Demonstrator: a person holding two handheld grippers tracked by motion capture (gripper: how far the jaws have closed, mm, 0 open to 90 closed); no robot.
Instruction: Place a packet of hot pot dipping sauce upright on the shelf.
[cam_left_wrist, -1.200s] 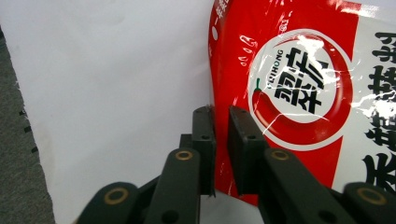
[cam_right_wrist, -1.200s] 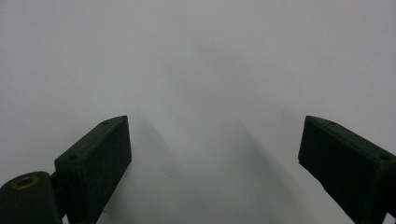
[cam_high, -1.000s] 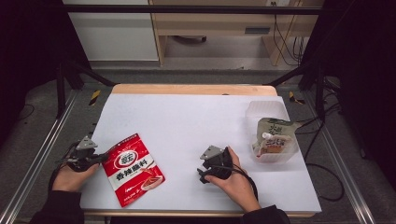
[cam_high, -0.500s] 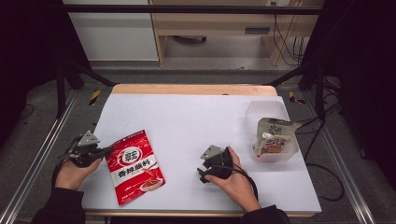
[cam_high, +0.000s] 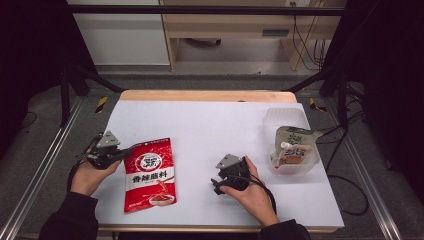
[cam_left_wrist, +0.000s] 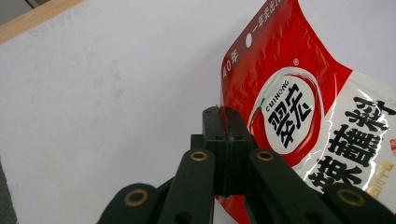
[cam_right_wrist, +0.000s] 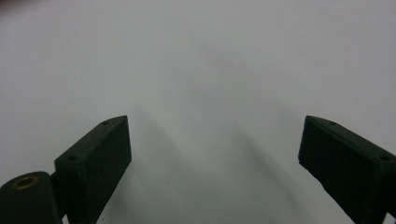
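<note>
Red glossy seasoning pouch (cam_left_wrist: 299, 107) with white lettering is clamped at its edge in the left claw (cam_left_wrist: 223, 122).

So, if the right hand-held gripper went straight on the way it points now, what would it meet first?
Probably only the white table surface. The right hand-held gripper has its jaws open, with nothing between them. It seems to point toward the flat red seasoning pouch, but depth is unclear and a gap remains between them.
</note>
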